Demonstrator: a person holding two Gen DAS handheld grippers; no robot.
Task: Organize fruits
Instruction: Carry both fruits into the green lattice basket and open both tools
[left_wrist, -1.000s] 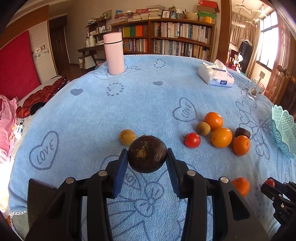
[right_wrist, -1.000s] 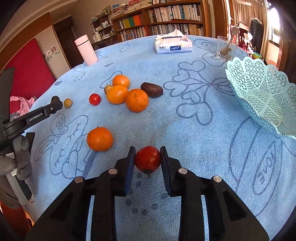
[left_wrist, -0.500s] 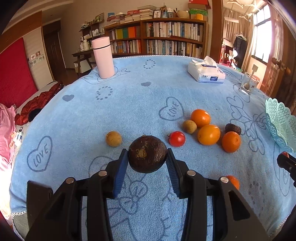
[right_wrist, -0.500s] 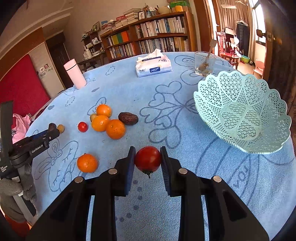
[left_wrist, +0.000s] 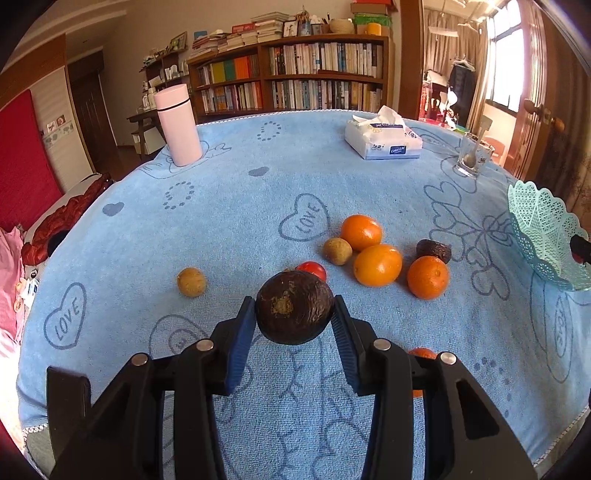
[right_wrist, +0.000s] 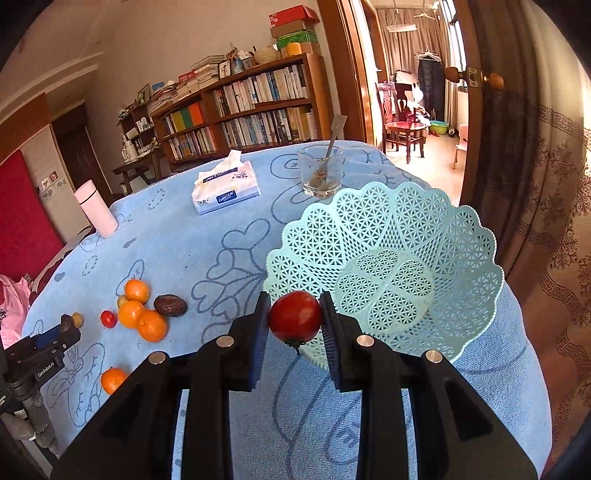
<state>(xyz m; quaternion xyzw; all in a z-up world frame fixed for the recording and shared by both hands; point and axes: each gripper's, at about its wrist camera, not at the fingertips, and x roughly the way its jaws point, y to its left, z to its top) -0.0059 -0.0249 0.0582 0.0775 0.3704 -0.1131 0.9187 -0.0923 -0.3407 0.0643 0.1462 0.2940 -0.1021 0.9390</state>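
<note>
My left gripper (left_wrist: 294, 319) is shut on a dark brown avocado (left_wrist: 294, 312), held above the blue cloth. Beyond it lie a red tomato (left_wrist: 312, 268), three oranges (left_wrist: 377, 264), two small brownish fruits (left_wrist: 191, 282), and a second dark avocado (left_wrist: 434, 250). Another orange (left_wrist: 421, 353) peeks out behind the right finger. My right gripper (right_wrist: 294, 319) is shut on a red tomato (right_wrist: 294, 316), hanging just at the near rim of the mint lattice basket (right_wrist: 391, 273), which holds nothing. The left gripper (right_wrist: 55, 338) shows at the left edge of the right wrist view.
A pink flask (left_wrist: 177, 125) stands far left on the round table. A tissue box (left_wrist: 382, 142) and a glass with a spoon (right_wrist: 320, 171) stand at the far side, the glass just behind the basket. Bookshelves line the back wall; a doorway opens on the right.
My right gripper has carried the tomato up and rightward to the basket's near rim. The left gripper has drifted forward with the avocado, closer to the fruit cluster.
</note>
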